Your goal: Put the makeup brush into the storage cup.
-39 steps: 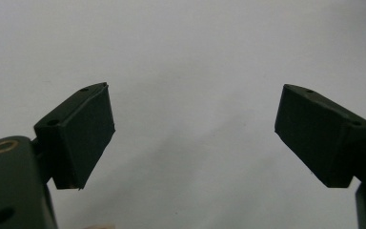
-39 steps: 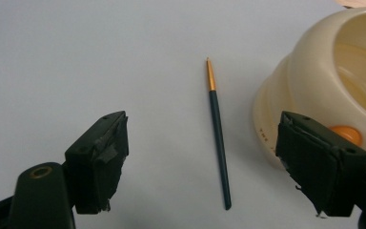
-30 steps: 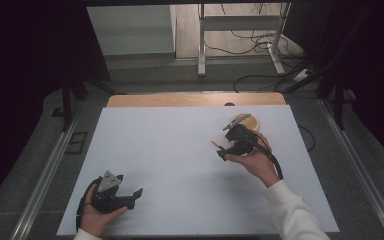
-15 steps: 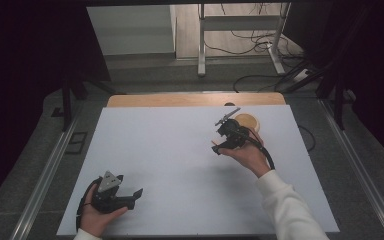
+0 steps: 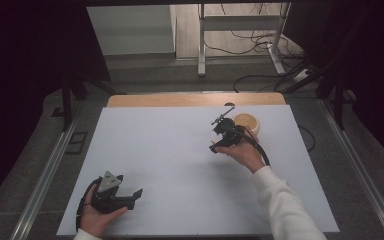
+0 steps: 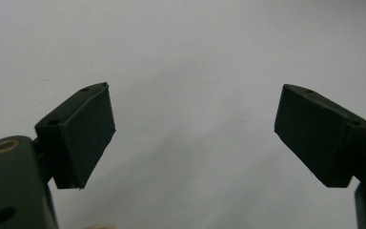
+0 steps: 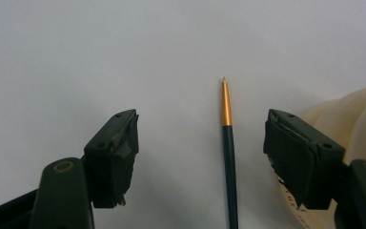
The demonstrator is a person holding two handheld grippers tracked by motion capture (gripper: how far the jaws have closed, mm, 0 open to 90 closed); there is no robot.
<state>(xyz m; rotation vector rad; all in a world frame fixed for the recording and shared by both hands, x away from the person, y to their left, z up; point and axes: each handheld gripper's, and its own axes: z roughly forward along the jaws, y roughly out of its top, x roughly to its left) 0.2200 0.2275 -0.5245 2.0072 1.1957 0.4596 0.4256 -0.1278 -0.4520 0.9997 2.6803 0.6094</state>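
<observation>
A dark pen (image 7: 229,143) with a gold tip lies on the white table top (image 5: 170,150). It lies between the jaws of my right gripper (image 7: 202,129), nearer the right jaw, and neither pad touches it. Those jaws have just been closing but still stand wide, so the gripper is open. In the high view my right gripper (image 5: 219,134) is held at the right of the table's middle, just left of a cream ribbed round object (image 5: 246,122). My left gripper (image 5: 130,187) rests near the front left, open, with bare table between its pads (image 6: 83,129).
The cream round object (image 7: 357,124) sits close against the right jaw in the right gripper view. A wooden strip (image 5: 195,99) runs along the table's far edge. Metal rails (image 5: 45,175) flank the table, and cables lie on the floor beyond.
My right hand has moved left, off the cream object and onto the open white surface, sinking a little. The left hand has stayed put.
</observation>
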